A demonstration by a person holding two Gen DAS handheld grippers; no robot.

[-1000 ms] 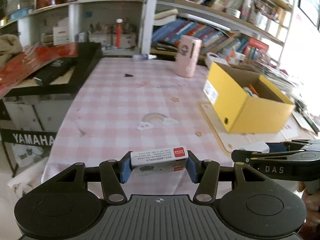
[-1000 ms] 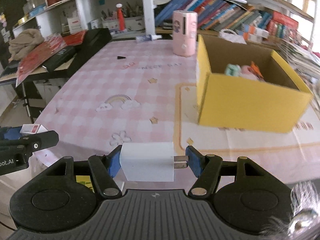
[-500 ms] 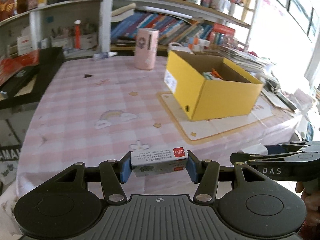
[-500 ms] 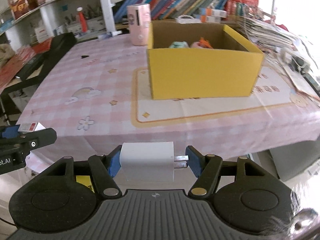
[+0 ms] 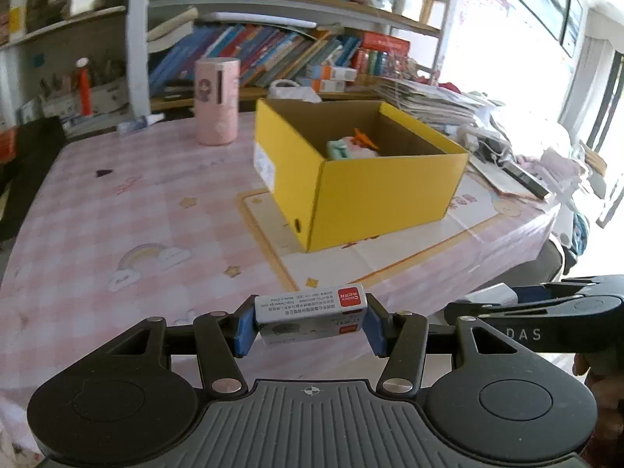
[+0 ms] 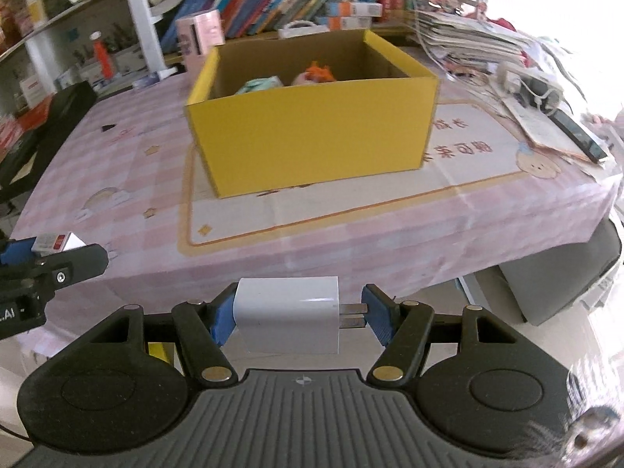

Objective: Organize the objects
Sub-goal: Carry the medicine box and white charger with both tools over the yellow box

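Yellow box (image 6: 312, 132) open-topped, toys in its far half, near half free, pink canister (image 5: 217, 101) behind.

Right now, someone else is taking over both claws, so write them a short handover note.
Left claw: shut on the small labelled box, held short of the table's near edge.
Right claw: shut on the white charger, prongs toward its right finger.
Yellow box stands open on the pink table with a few items already inside.
Done: both items picked up.
Left: probably carry both to the yellow box and release.
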